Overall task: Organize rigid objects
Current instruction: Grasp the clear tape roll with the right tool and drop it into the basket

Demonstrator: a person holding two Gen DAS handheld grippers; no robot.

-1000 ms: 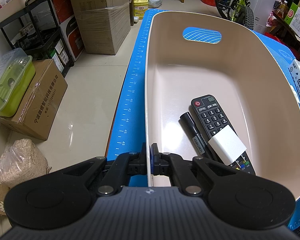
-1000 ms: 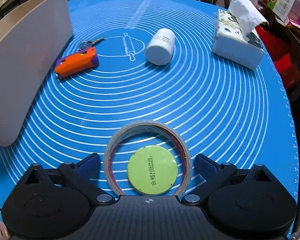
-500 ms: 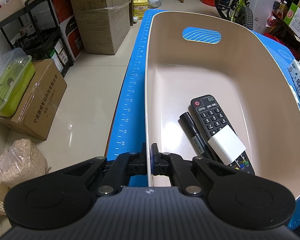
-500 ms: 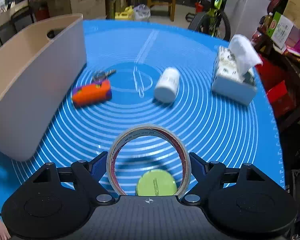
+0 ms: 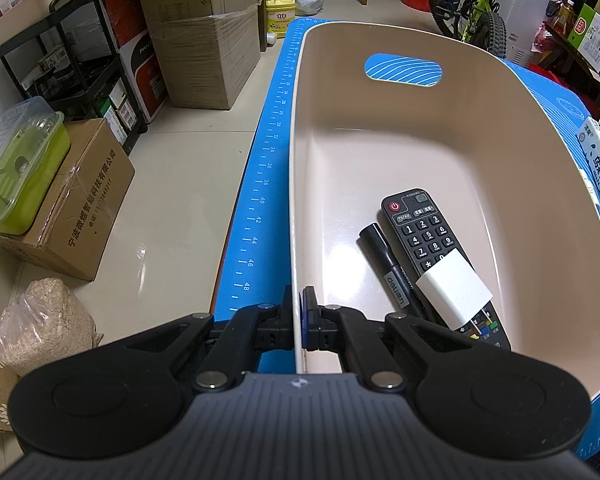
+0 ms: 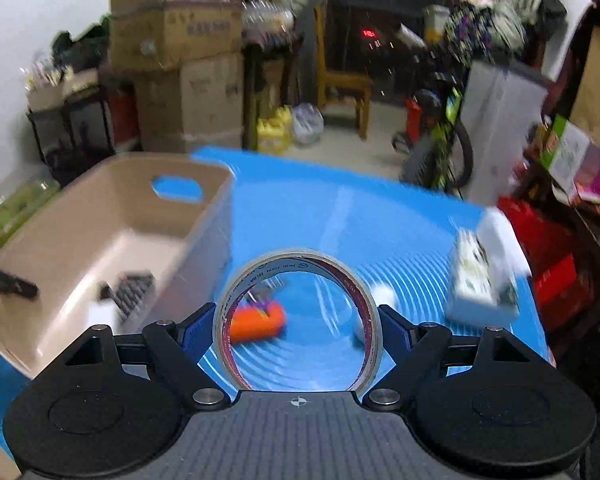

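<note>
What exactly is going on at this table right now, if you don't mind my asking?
A person is tidying loose items into a beige bin on a blue mat. The left tool is clamped on the bin's near rim. The right tool grips a roll of tape, held above the mat. A remote control, a black marker and a white block lie in the bin. An orange item, a white bottle and a tissue pack remain outside.

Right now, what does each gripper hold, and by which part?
Left gripper: the bin, by its near rim. Right gripper: the tape roll, across its outer sides.
</note>
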